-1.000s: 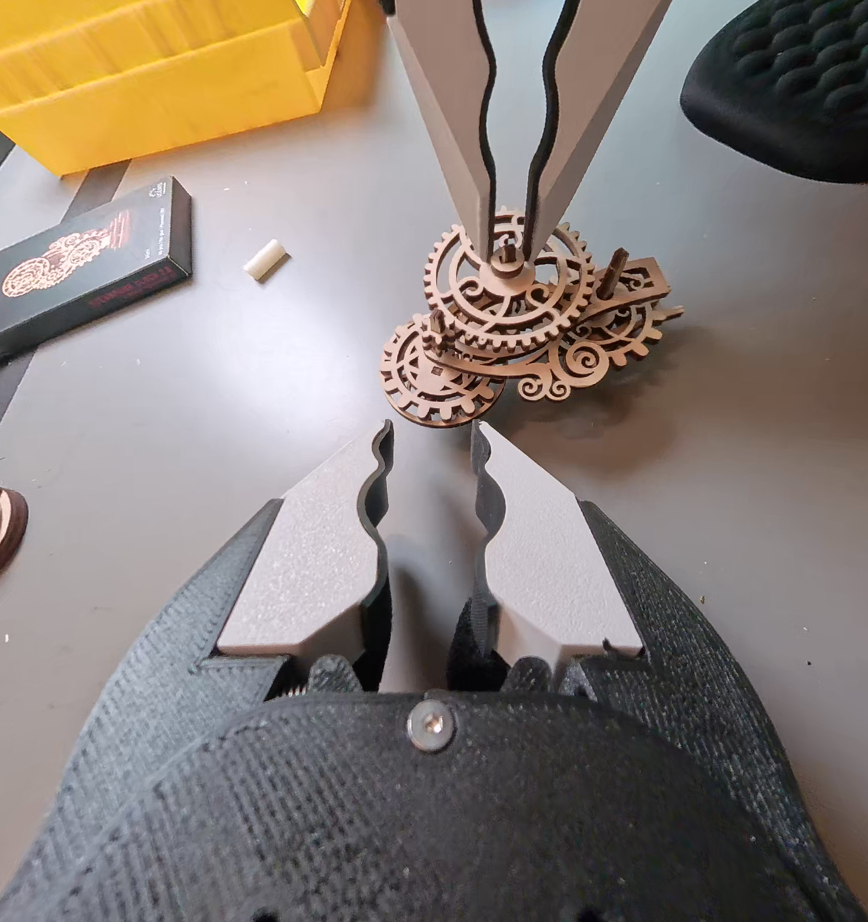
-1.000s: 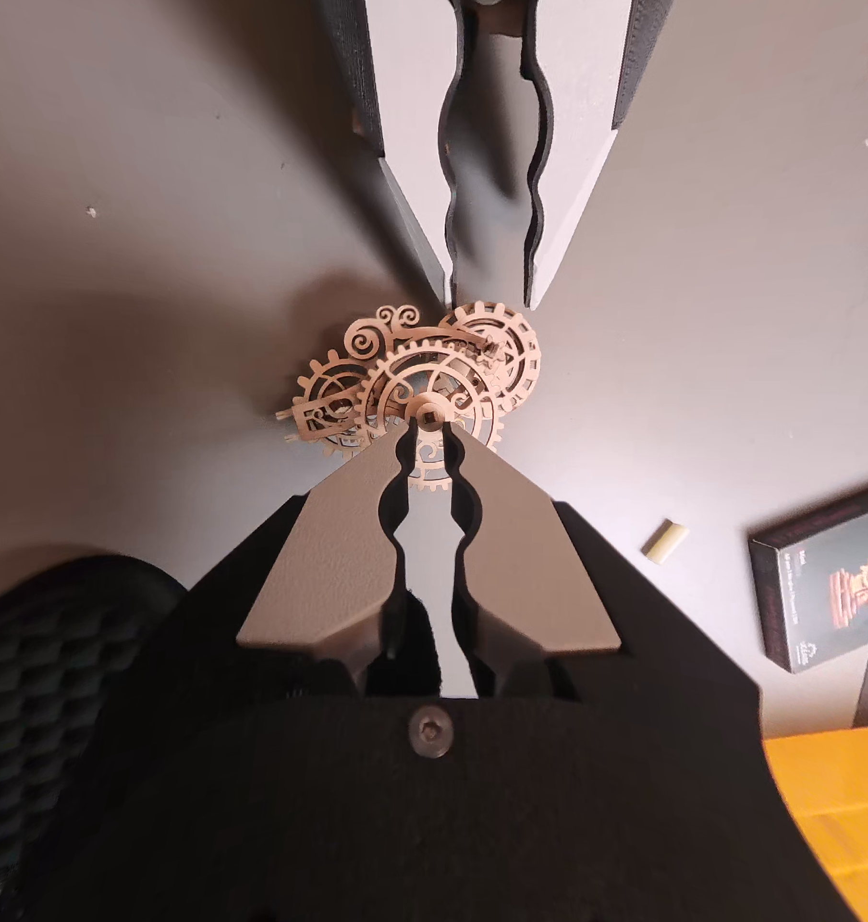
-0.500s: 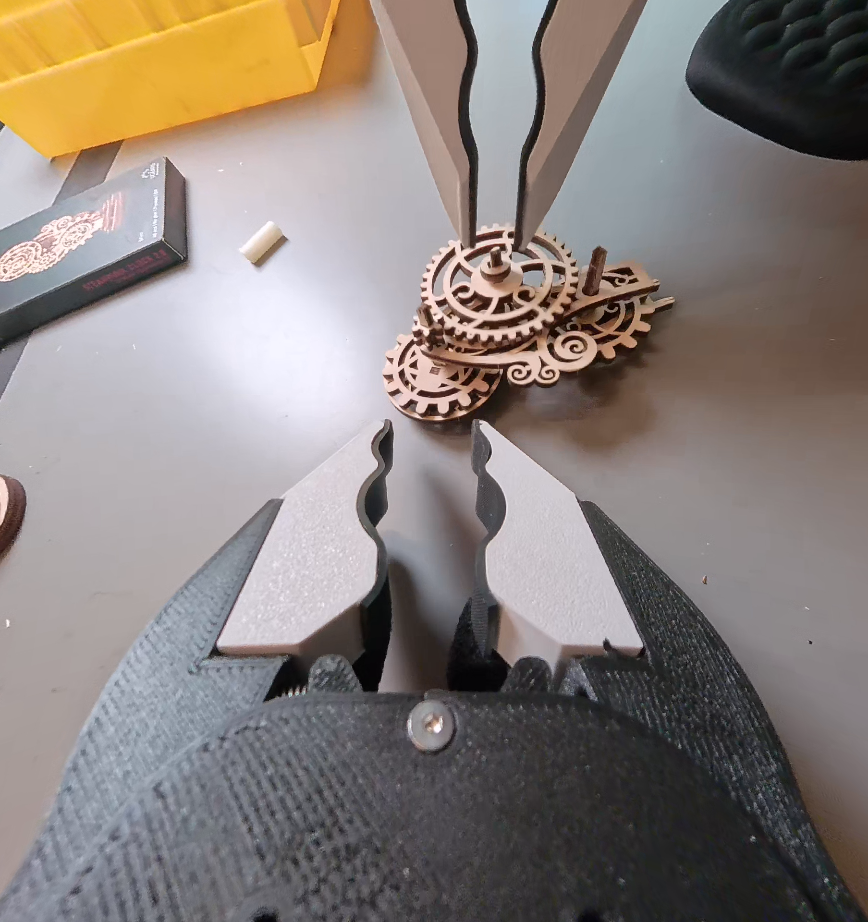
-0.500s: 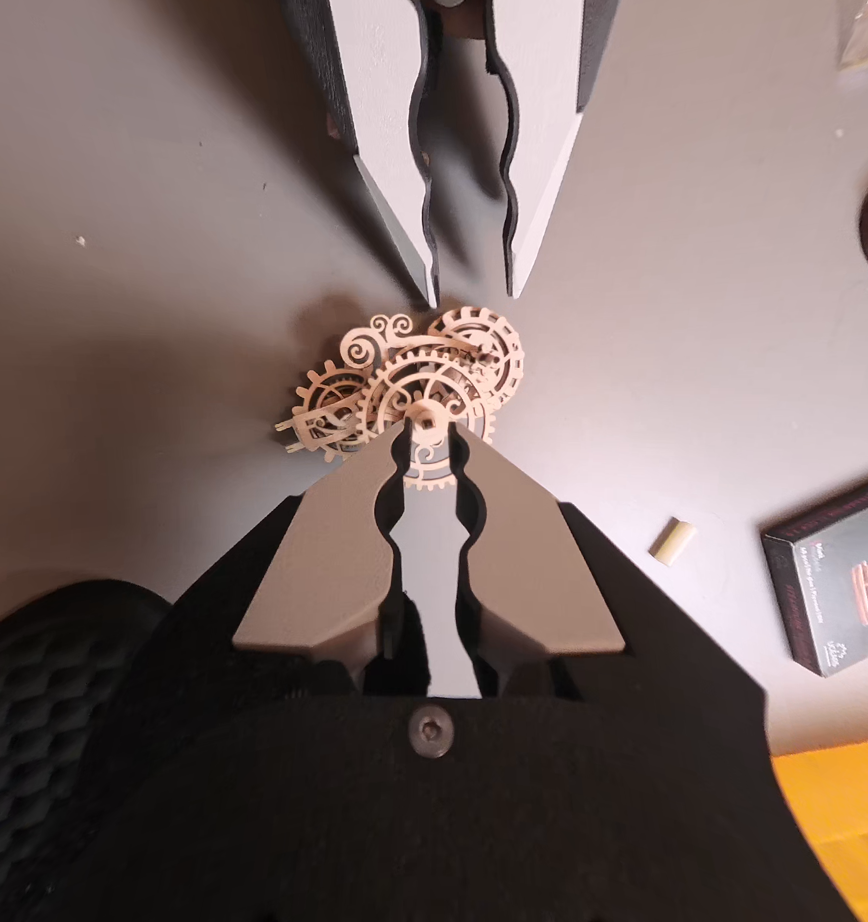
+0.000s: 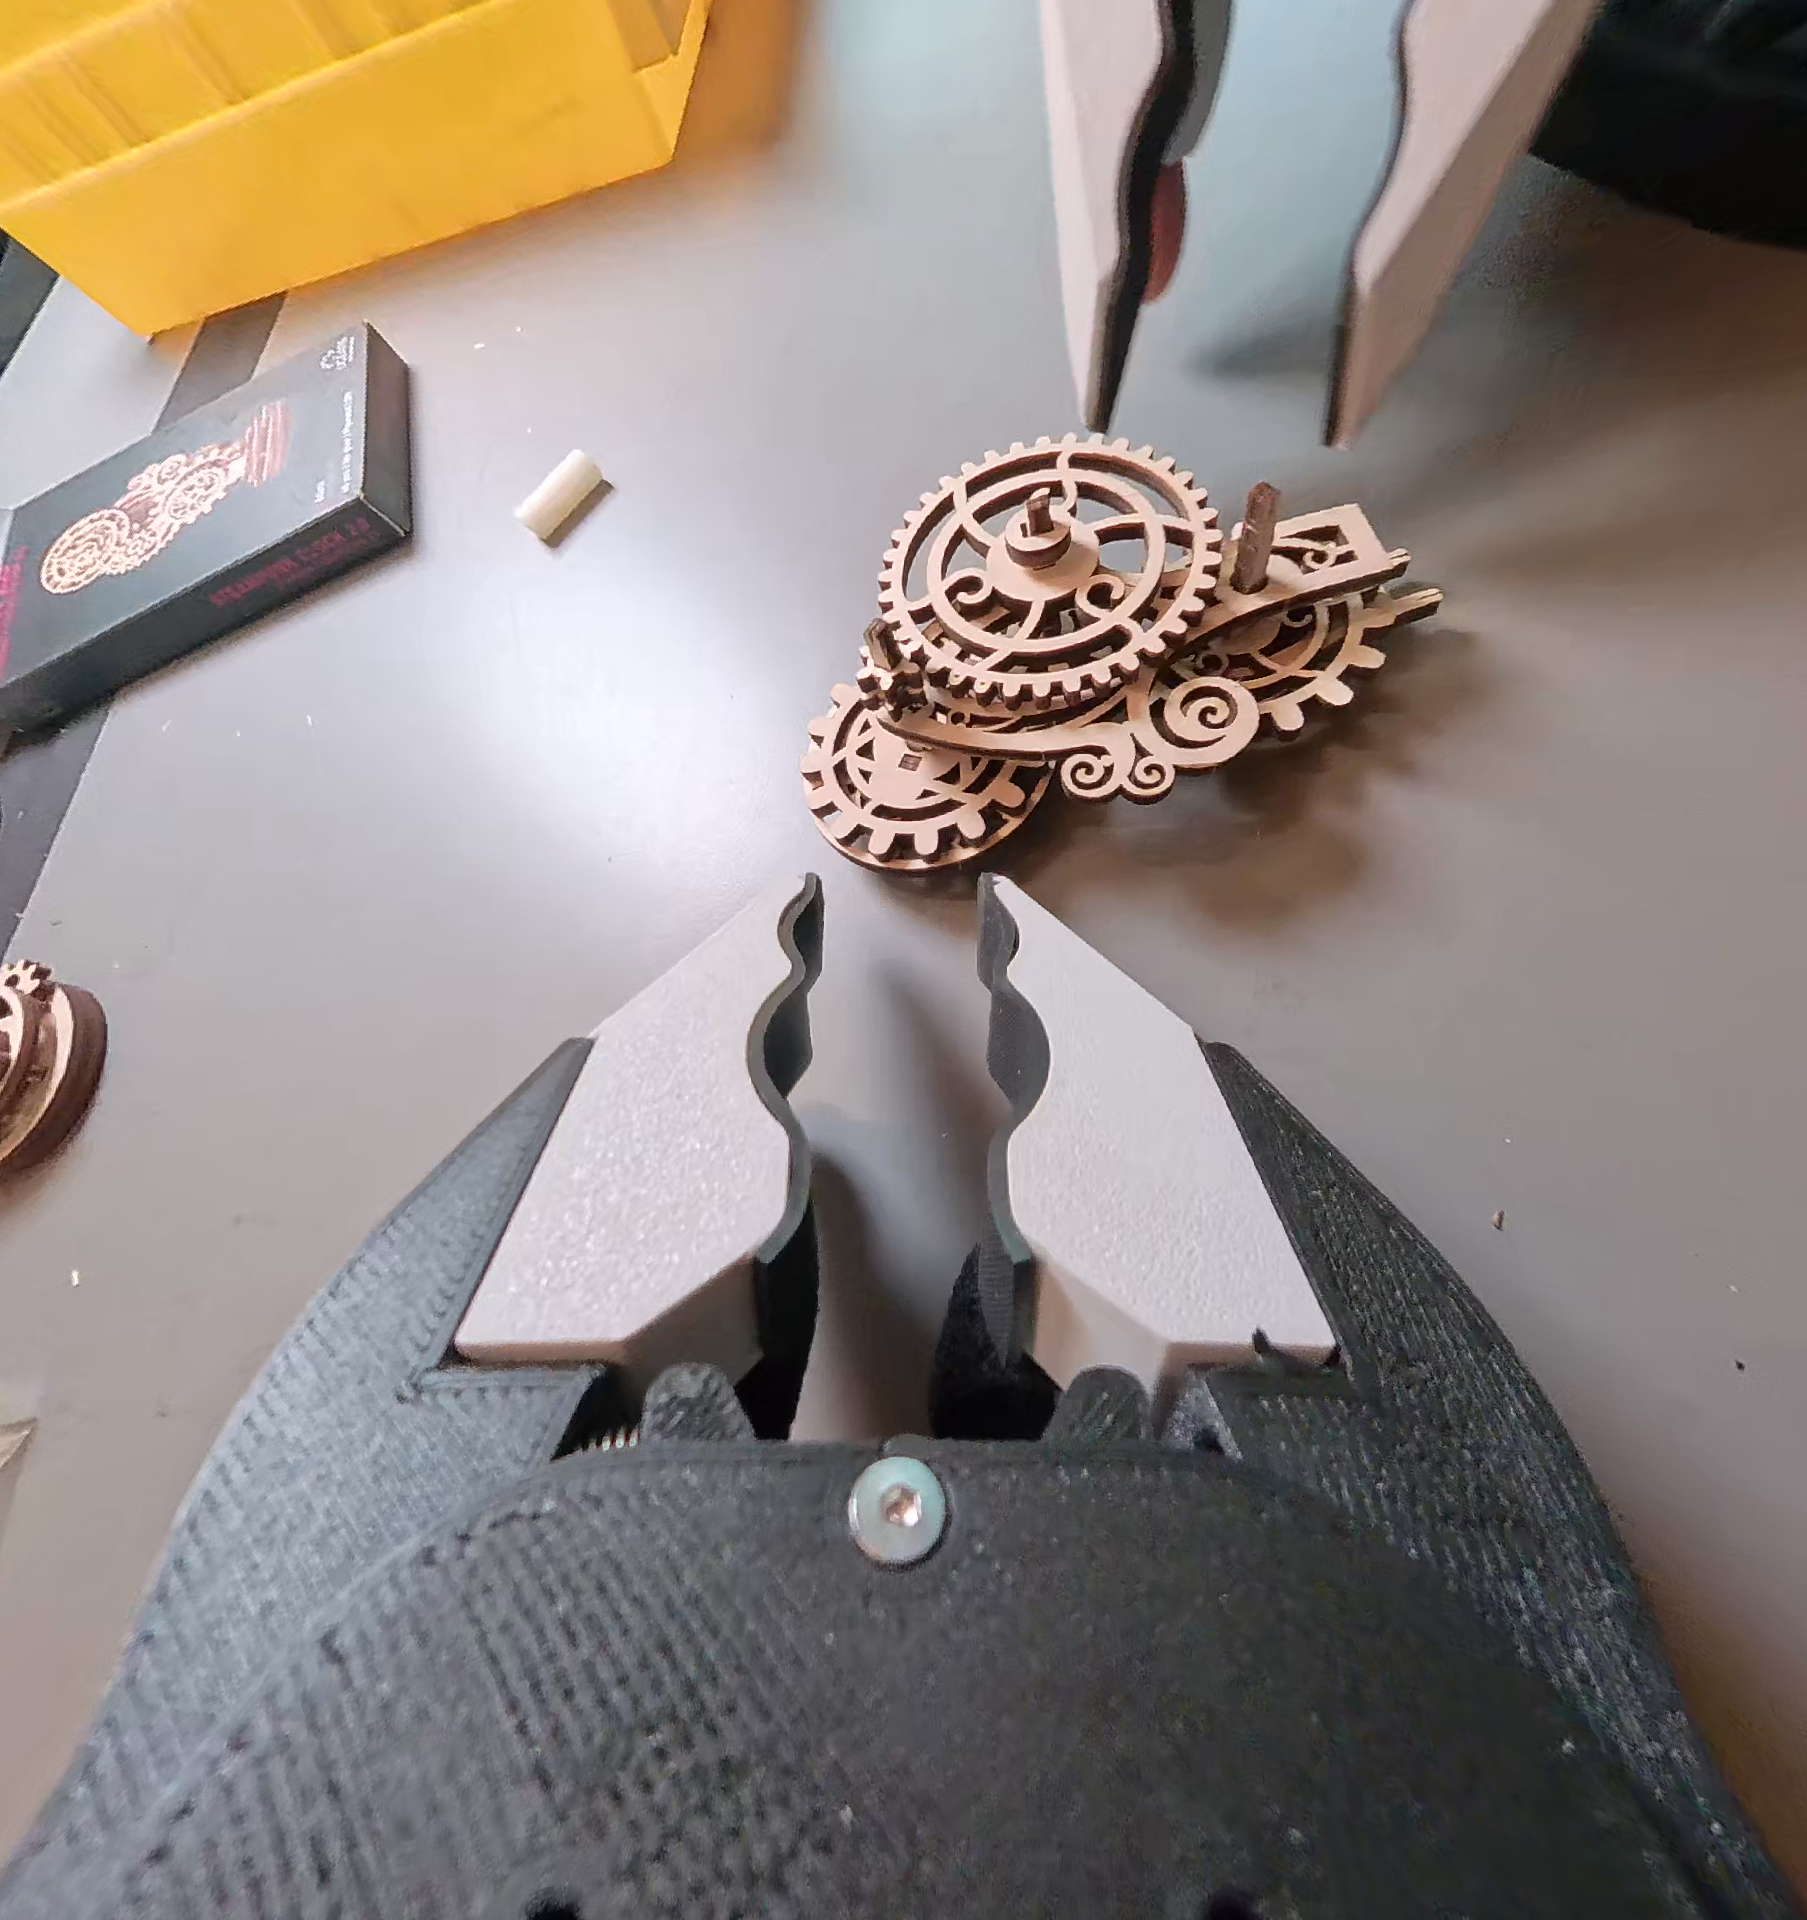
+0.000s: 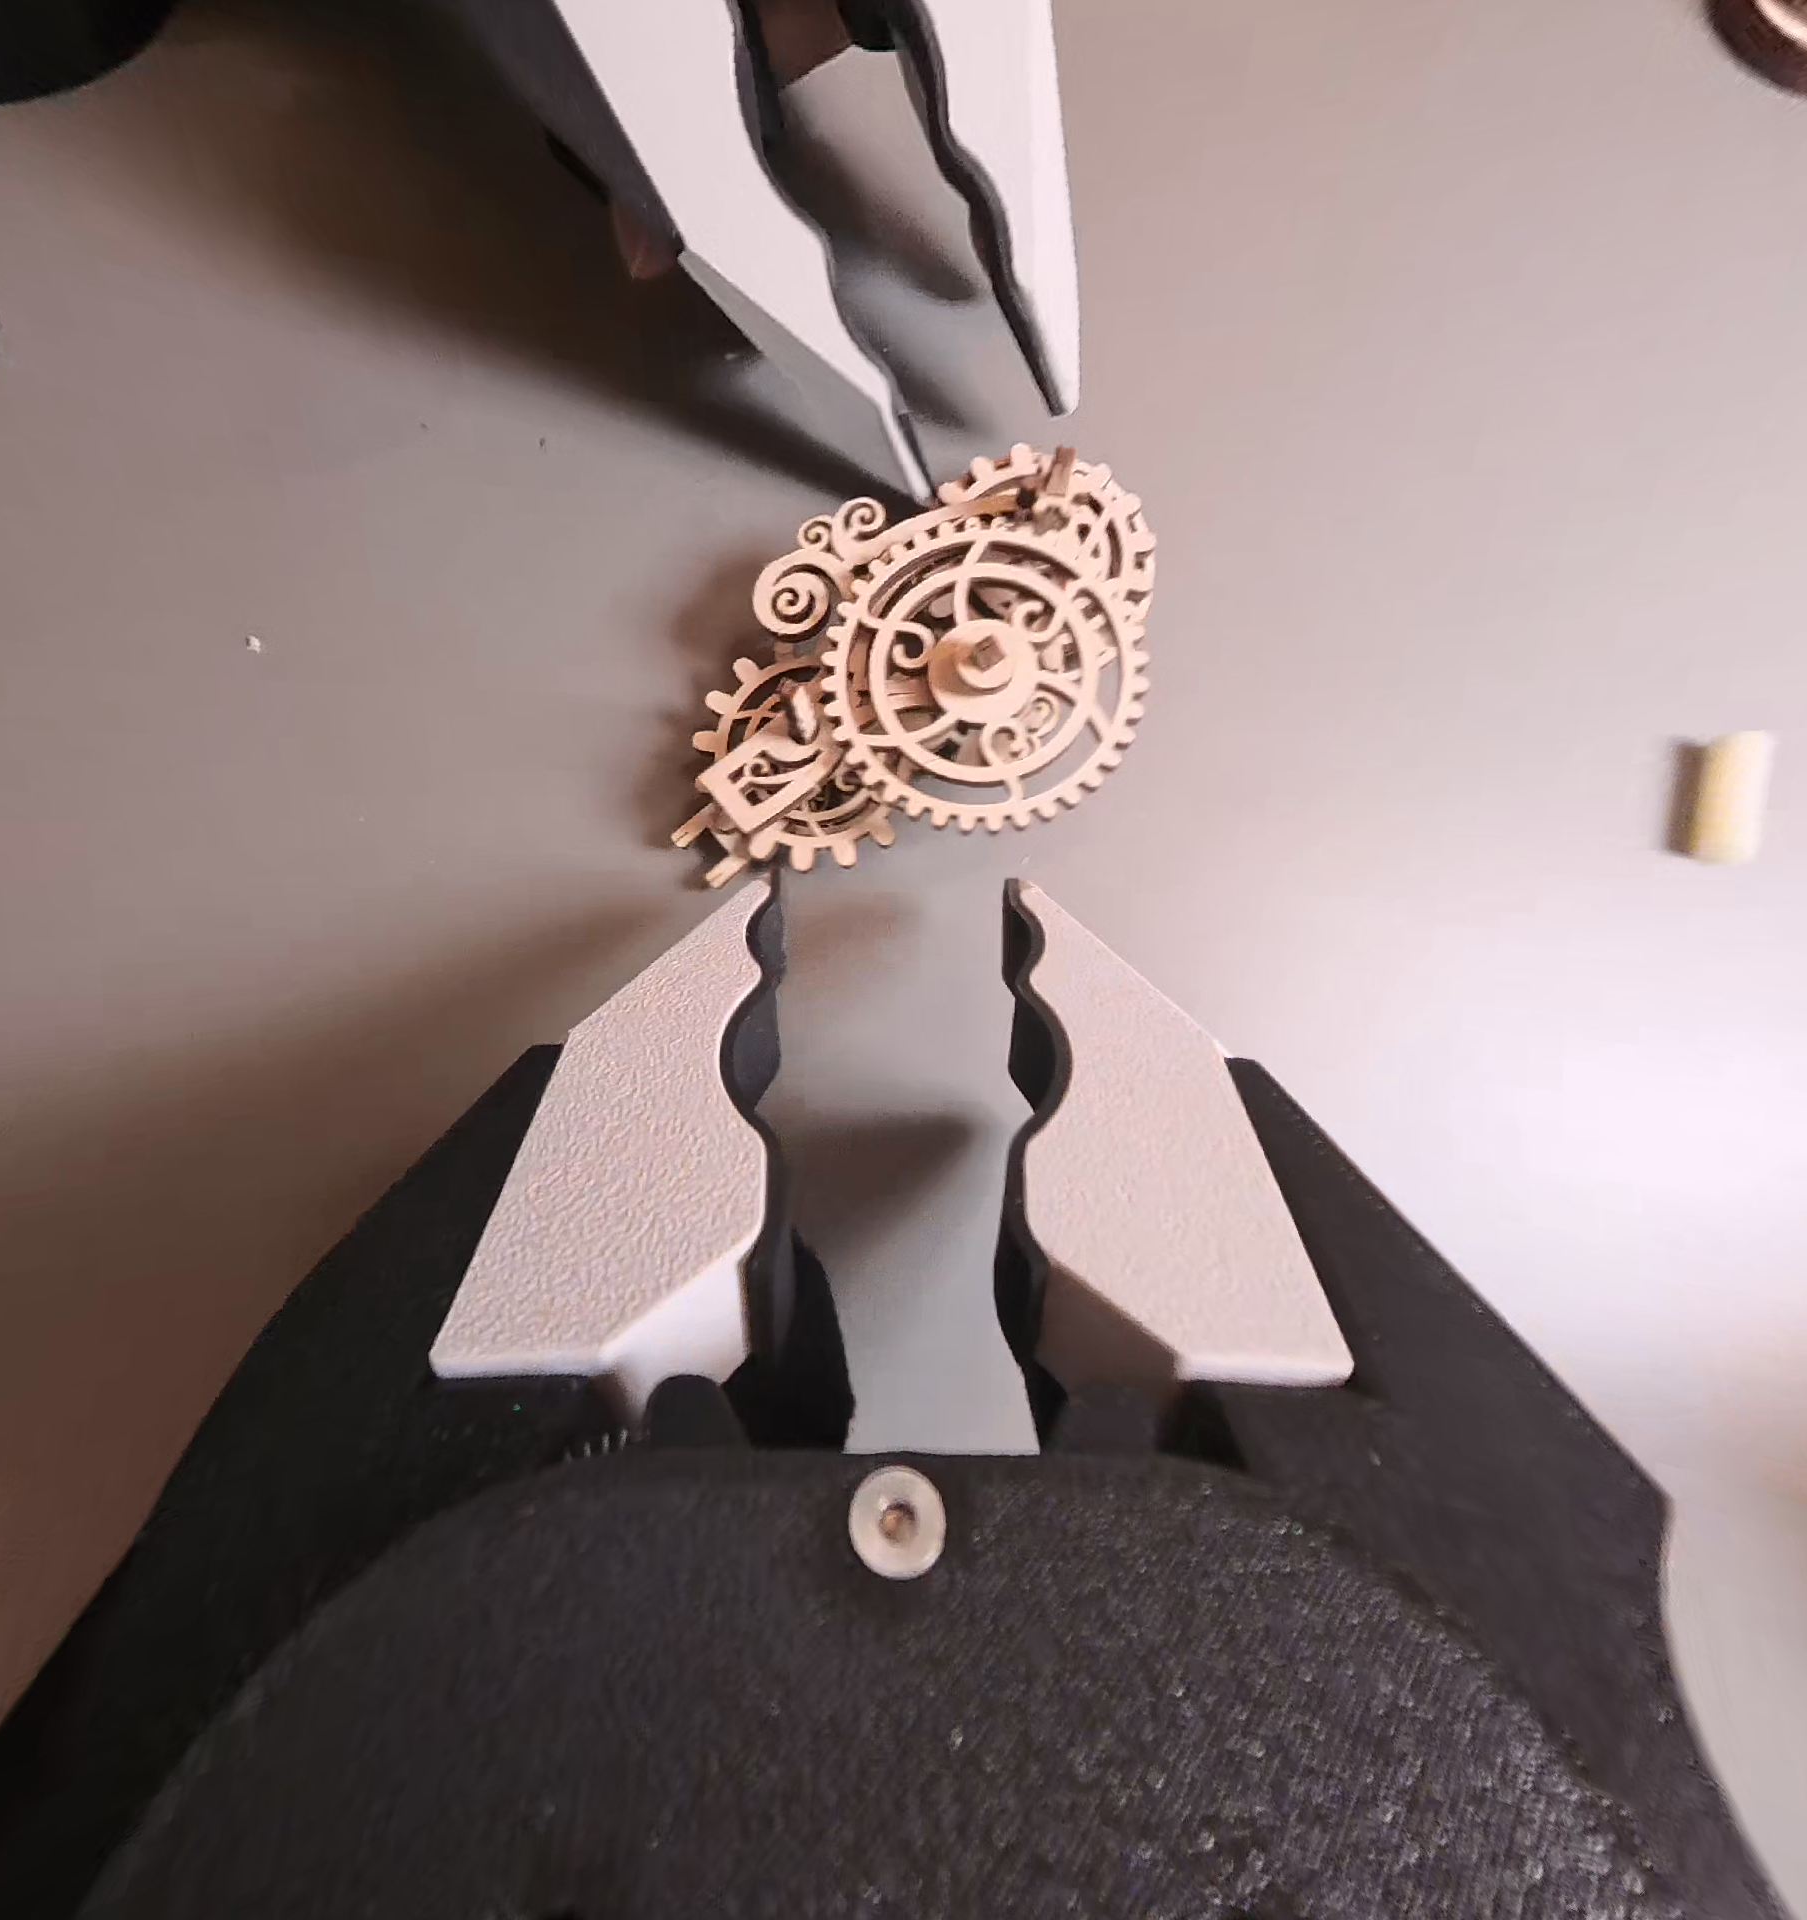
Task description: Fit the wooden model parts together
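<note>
A wooden gear assembly (image 5: 1055,623) lies on the grey table (image 5: 463,831), a large toothed wheel with a centre hub on top of smaller gears and a scrolled plate. It also shows in the right wrist view (image 6: 940,675). My left gripper (image 5: 894,894) is open and empty, its tips just short of the lowest small gear. My right gripper (image 6: 894,894) is open and empty, its tips just short of the assembly's near edge. Each gripper shows across the assembly in the other view, the right one (image 5: 1216,426) and the left one (image 6: 987,447), and neither touches the wood.
A yellow box (image 5: 307,125) stands at the far left, with a black carton (image 5: 172,530) and a small white cylinder (image 5: 561,497) in front of it. Another wooden sub-assembly (image 5: 5,1081) lies at the left edge. A black cushioned object (image 5: 1709,125) sits at the far right. My hands' fingertips stand some 10 centimeters from each other. Both grippers' tips are roughly 15 centimeters from the small white cylinder (image 5: 561,497). My right wrist view (image 6: 1719,788) looks at it from another angle.
My right gripper was closed around the big wheel's centre hub; it has opened wide and drawn back from the assembly. My left gripper stayed open and barely moved.
</note>
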Demonstrator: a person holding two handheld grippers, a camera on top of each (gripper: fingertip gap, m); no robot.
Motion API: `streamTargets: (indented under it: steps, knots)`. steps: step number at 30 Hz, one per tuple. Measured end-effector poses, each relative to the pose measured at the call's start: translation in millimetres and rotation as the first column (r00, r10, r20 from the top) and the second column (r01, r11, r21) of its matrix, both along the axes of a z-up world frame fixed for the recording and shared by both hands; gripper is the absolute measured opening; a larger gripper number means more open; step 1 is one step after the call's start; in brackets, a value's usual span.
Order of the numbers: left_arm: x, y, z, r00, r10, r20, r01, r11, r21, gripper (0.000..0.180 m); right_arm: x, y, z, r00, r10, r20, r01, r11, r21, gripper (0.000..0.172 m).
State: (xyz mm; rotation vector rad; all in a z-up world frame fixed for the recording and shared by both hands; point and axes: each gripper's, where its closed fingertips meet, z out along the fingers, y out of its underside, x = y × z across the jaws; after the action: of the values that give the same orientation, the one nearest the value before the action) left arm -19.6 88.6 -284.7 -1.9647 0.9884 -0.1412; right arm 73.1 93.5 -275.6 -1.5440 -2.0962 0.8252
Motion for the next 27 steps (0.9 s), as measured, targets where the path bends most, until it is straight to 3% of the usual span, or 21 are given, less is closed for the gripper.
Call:
streamTargets:
  steps: [7, 11, 14, 21, 27]
  knots:
    - [-16, 14, 2, 0.991, 0.136, -0.001, -0.136, 0.991, 0.019, 0.025, -19, -9, -6, 0.993, -0.087, -0.083, 0.085, 0.996, -0.031, 0.040]
    - [-64, 23, 7, 0.950, 0.310, -0.038, -0.307, 0.949, 0.069, 0.025, -39, -3, -2, 0.980, -0.147, -0.137, 0.139, 0.988, -0.067, 0.034]
    - [-85, 21, 26, 0.918, 0.386, 0.088, -0.392, 0.918, 0.061, 0.028, -58, 0, 0, 0.973, -0.160, -0.166, 0.149, 0.986, -0.078, 0.034]
    - [-71, 4, 79, 0.861, 0.385, 0.333, -0.434, 0.897, 0.086, 0.042, -56, 5, 14, 0.962, -0.154, -0.225, 0.142, 0.988, -0.068, 0.036]
    - [-68, -16, 65, 0.833, 0.430, 0.347, -0.473, 0.880, 0.046, 0.040, -41, 38, 55, 0.868, -0.299, -0.396, 0.247, 0.952, -0.179, 0.036]
